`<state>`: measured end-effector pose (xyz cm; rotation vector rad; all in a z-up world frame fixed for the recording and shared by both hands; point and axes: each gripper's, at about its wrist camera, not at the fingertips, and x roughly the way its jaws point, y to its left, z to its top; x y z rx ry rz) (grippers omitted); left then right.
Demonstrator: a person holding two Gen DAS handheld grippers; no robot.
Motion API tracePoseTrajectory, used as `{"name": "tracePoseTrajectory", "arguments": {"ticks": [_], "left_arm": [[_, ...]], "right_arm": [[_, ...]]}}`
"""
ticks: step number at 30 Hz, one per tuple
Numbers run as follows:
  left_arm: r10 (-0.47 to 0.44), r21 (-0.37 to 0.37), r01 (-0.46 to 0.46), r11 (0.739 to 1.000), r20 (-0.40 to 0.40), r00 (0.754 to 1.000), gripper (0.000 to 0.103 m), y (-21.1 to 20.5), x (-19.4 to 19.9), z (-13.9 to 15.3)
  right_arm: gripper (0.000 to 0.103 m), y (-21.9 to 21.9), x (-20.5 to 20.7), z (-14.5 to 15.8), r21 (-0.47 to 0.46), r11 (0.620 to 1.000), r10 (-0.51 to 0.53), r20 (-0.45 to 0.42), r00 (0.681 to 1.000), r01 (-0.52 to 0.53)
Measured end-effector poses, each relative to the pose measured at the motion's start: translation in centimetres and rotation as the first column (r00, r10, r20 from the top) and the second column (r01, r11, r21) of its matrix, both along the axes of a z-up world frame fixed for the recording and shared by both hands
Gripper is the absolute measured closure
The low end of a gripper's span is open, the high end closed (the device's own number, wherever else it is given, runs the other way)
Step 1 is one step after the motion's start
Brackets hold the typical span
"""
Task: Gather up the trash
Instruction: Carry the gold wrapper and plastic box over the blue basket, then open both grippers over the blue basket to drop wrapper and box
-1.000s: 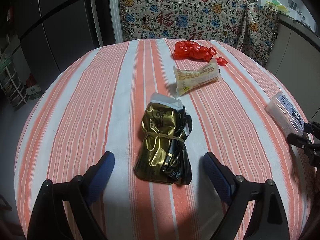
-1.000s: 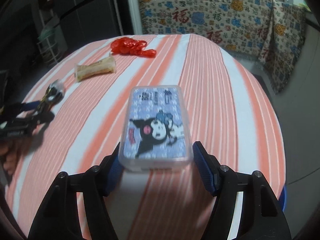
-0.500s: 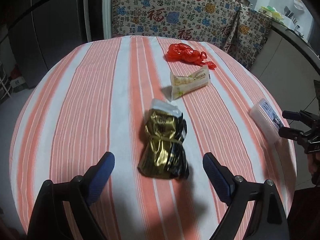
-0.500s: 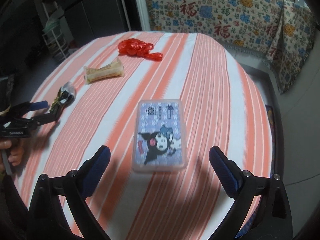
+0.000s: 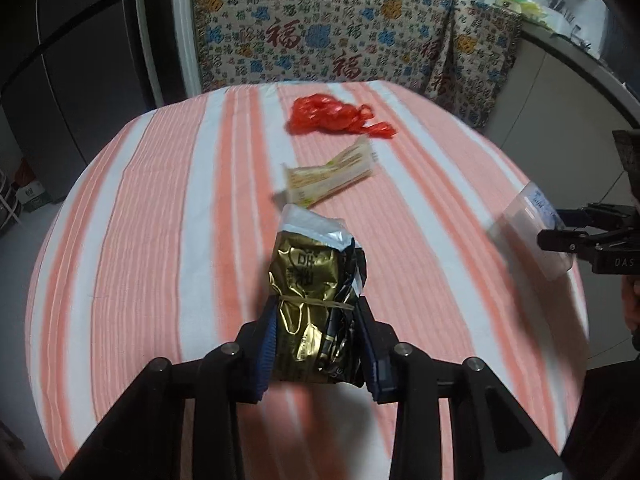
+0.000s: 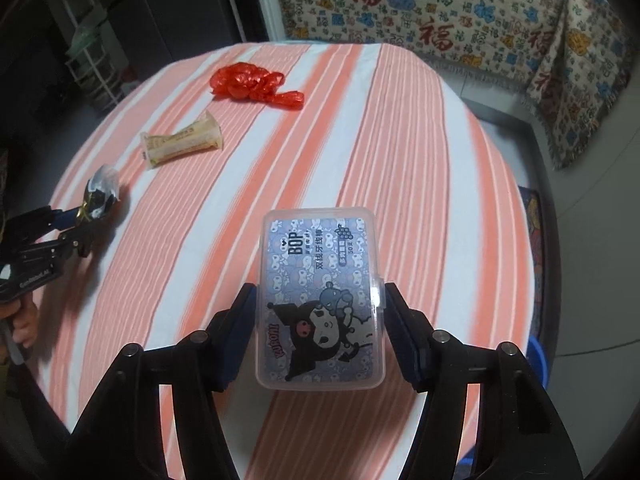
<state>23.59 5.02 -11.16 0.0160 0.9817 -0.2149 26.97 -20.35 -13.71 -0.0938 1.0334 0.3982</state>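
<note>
Left gripper (image 5: 318, 344) has just closed on the gold foil pouch (image 5: 316, 308): light, crushable, gripped mid-body. Right gripper (image 6: 320, 332) has just closed across the rigid plastic box (image 6: 320, 296), likely slippery.

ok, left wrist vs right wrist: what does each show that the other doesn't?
Left wrist only: the gold foil packet seen close, bound by a rubber band, with the left gripper shut on it, its fingers having just closed.

Right wrist only: the printed lid of the plastic box, clamped in the right gripper.

Both: the striped tablecloth, red plastic bag, cream wrapper.
</note>
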Motion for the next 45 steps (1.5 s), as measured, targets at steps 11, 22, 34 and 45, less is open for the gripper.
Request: {"name": "tracePoseTrajectory", "arguments": {"ticks": [11, 22, 34, 45], "left_arm": [[-0.224, -0.154, 0.231, 0.961, 0.064, 0.973, 0.067, -14.3, -2.1, 4.3], [-0.441, -0.221, 0.432, 0.874, 0.012, 0.897, 0.067, -33.0, -1.5, 2.3], [-0.507, -0.241, 0.476, 0.846, -0.086, 0.858, 0.067, -43.5, 0.1, -3.7], [-0.470, -0.250, 0.422, 0.871, -0.180, 0.864, 0.039, -45.3, 2.2, -8.0]], "right_arm": [[0.039, -12.2, -5.0, 2.6, 0.095, 0.985, -0.144, 0.018, 0.989, 0.142], [0.039, -26.5, -7.7, -1.3, 0.084, 0.915, -0.391, -0.049, 0.919, 0.394], [0.039, -33.8, -7.9, -6.5, 0.142, 0.848, -0.495, -0.138, 0.858, 0.511], [0.017, -36.3, -8.2, -8.2, 0.252, 0.791, -0.536, -0.156, 0.830, 0.558]]}}
